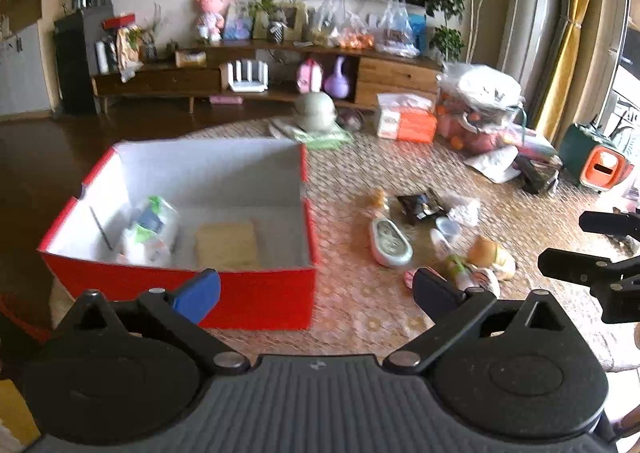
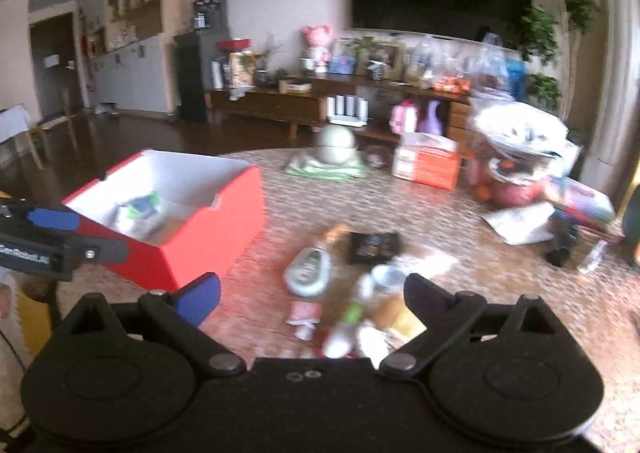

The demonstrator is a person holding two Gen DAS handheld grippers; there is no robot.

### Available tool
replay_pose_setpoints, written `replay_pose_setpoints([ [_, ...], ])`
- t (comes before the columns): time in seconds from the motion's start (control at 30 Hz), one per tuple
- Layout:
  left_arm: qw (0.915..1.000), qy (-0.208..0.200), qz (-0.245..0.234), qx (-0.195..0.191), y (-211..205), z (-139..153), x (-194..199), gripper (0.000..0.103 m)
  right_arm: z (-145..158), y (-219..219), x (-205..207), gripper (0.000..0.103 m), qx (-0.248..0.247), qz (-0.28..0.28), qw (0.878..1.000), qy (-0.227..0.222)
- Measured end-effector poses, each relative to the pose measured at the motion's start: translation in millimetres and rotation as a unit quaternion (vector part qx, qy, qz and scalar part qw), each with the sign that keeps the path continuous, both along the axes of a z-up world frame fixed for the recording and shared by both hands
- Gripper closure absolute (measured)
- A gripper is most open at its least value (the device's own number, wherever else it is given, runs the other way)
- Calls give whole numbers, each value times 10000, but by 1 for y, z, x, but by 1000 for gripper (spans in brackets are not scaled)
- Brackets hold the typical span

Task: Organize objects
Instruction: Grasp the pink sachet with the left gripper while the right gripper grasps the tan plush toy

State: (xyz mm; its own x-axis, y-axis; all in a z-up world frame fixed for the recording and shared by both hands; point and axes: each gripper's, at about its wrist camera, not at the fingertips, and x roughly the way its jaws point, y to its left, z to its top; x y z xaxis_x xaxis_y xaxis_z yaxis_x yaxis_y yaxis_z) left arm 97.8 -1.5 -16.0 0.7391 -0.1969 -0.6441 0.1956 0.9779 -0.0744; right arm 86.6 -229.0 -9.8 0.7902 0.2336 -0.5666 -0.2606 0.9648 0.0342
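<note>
A red box [image 1: 256, 293] with a white inside stands on the patterned mat, left of centre. It holds a white-green packet [image 1: 150, 231] and a flat tan pad [image 1: 228, 245]. My left gripper [image 1: 316, 293] hovers open and empty over the box's near right corner. To the right lie loose items: a pale green oval case [image 1: 390, 243], a black packet [image 1: 418, 205], a small cup [image 1: 448, 229] and a bun [image 1: 490, 253]. My right gripper [image 2: 312, 299] is open and empty above the same pile: the oval case [image 2: 308, 273], black packet [image 2: 374, 247], a pink wrapper [image 2: 304, 313]. The red box [image 2: 180, 237] lies to its left.
At the mat's far edge sit a grey-green helmet-like dome [image 1: 316, 111] on green cloth, an orange-white carton [image 1: 406, 119] and plastic bags of fruit [image 1: 478, 109]. A wooden TV stand [image 1: 256, 77] runs behind. A green-orange case [image 1: 596, 161] stands far right. The right gripper [image 1: 588, 245] reaches in from the right edge.
</note>
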Motion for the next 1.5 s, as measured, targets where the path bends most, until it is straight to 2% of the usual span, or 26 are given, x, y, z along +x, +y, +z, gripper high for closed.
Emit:
replay_pose_setpoints([
  [0.07, 10000, 64, -44, -27, -9, -5, 2, 0, -5, -11, -2, 5, 48, -163, 9998, 49],
  [0.2, 9998, -52, -115, 167, -32, -16, 2, 0, -15, -35, -6, 5, 56, -494, 9988, -6],
  [0.3, 9995, 15, -249, 184, -48, -25, 7, 0, -20, -49, -5, 5, -58, -314, 9995, 62],
  [0.47, 9987, -28, -475, 185, -73, -41, 11, 0, -29, -65, 2, 5, -299, -329, 9986, 281],
  [0.57, 9979, -129, -543, 324, -89, -48, 13, 0, -38, -75, 9, 5, -273, -266, 9983, 432],
  [0.73, 9974, -47, -540, 476, -108, -64, 23, 0, -53, -86, 22, 6, -215, -378, 9970, 636],
  [0.87, 9970, -69, -535, 550, -118, -76, 32, 0, -64, -90, 35, 6, -173, -381, 9964, 736],
  [1.2, 9954, 216, -462, 814, -132, -111, 66, 0, -88, -94, 69, 7, -285, -213, 9946, 972],
  [1.5, 9957, 342, -350, 785, -135, -130, 87, 1, -106, -95, 93, 9, -240, -153, 9928, 1162],
])
